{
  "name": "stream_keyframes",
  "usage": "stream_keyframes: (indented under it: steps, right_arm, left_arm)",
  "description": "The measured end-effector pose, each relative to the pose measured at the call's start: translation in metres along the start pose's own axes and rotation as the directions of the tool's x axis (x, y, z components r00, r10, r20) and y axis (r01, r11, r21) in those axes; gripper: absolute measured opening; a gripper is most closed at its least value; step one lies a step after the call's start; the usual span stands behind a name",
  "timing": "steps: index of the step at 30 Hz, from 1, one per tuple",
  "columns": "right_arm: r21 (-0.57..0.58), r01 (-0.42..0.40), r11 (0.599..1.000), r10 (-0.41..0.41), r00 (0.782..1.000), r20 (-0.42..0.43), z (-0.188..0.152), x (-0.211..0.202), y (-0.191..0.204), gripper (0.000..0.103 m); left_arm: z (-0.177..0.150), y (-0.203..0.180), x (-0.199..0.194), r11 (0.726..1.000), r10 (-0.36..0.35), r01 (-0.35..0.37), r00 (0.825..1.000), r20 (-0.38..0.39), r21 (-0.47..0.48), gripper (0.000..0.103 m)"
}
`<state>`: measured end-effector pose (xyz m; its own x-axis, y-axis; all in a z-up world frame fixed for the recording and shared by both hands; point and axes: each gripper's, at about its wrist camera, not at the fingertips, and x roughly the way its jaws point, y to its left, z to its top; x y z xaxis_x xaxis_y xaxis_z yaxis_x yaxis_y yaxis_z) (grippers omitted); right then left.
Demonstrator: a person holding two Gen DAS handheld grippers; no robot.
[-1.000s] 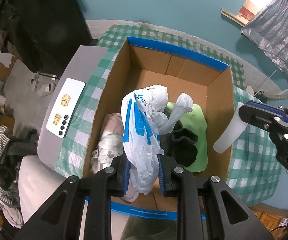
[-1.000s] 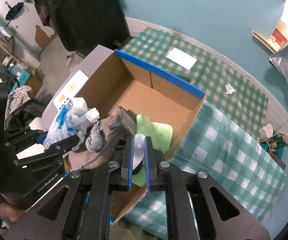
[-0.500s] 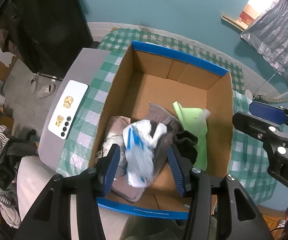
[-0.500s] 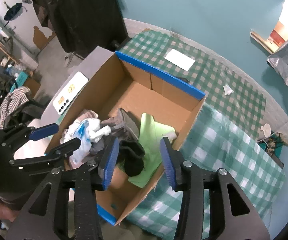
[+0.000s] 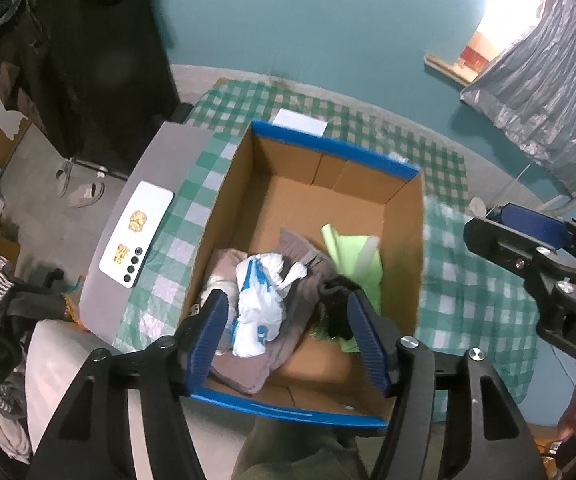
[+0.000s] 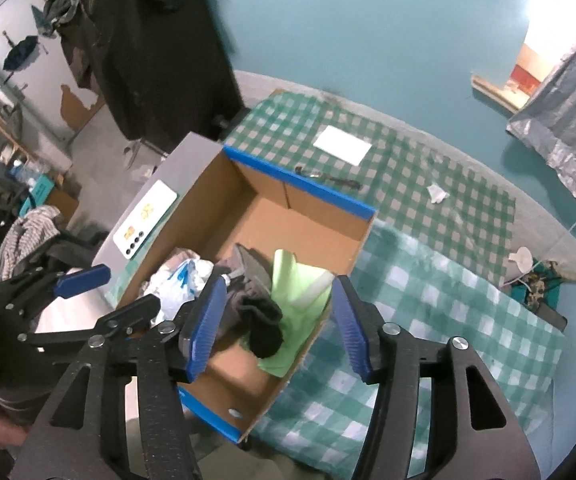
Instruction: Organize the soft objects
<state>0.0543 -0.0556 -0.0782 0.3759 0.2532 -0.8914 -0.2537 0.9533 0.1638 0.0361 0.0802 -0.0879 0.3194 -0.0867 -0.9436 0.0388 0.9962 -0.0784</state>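
both tongs, left gripper (image 5: pixel 288 336) and right gripper (image 6: pixel 274 326), have dropped their loads and are opening, empty; crumpled white-and-blue plastic bag (image 5: pixel 260 304) lies in the blue-rimmed cardboard box (image 5: pixel 327 152). light, slippery, limp: pinch a bunched fold.

Opening left tool (image 5: pixel 288 334), bagged box (image 5: pixel 403 248)

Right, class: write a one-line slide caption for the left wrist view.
Left gripper opening above a cardboard box holding a white plastic bag.
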Motion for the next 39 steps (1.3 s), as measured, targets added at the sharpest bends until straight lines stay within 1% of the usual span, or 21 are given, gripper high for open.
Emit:
stream_keyframes:
  steps: [7,17,18,19,21,23,28,31,35,39]
  right_arm:
    - [0.036,0.034,0.999,-0.036,0.998,0.055,-0.001,-0.026,-0.009,0.06]
    - [0.119,0.074,0.99,-0.087,0.99,0.115,-0.009,-0.057,-0.033,0.062]
    - [0.128,0.077,0.989,-0.092,0.989,0.117,-0.01,-0.059,-0.036,0.062]
    - [0.138,0.08,0.987,-0.096,0.988,0.117,-0.011,-0.061,-0.039,0.062]
    - [0.15,0.087,0.985,-0.105,0.987,0.119,-0.014,-0.064,-0.043,0.062]
    - [0.16,0.095,0.982,-0.115,0.986,0.121,-0.017,-0.067,-0.048,0.062]
    - [0.177,0.127,0.976,-0.149,0.981,0.121,-0.025,-0.074,-0.057,0.062]
    - [0.195,0.13,0.972,-0.156,0.98,0.124,-0.028,-0.078,-0.064,0.062]
    - [0.208,0.141,0.968,-0.17,0.977,0.129,-0.032,-0.084,-0.07,0.062]
    - [0.214,0.146,0.966,-0.175,0.977,0.121,-0.034,-0.084,-0.075,0.062]
  left_arm:
    - [0.003,-0.013,-0.019,1.0,-0.009,0.007,0.999,0.049,0.027,0.066]
    - [0.003,-0.027,-0.034,0.998,-0.037,0.032,0.996,0.083,0.054,0.068]
    - [0.003,-0.029,-0.037,0.998,-0.039,0.034,0.995,0.089,0.056,0.071]
    - [0.003,-0.03,-0.039,0.998,-0.041,0.036,0.995,0.093,0.057,0.076]
    - [0.002,-0.033,-0.044,0.998,-0.04,0.034,0.994,0.106,0.057,0.08]
    - [0.002,-0.038,-0.05,0.997,-0.042,0.035,0.992,0.121,0.064,0.081]
    - [0.002,-0.052,-0.059,0.996,-0.06,0.051,0.991,0.122,0.077,0.081]
    - [0.002,-0.06,-0.064,0.995,-0.066,0.054,0.988,0.139,0.085,0.081]
    - [0.0,-0.075,-0.067,0.988,-0.099,0.079,0.984,0.151,0.135,0.082]
    - [0.0,-0.088,-0.07,0.982,-0.099,0.07,0.982,0.161,0.177,0.082]
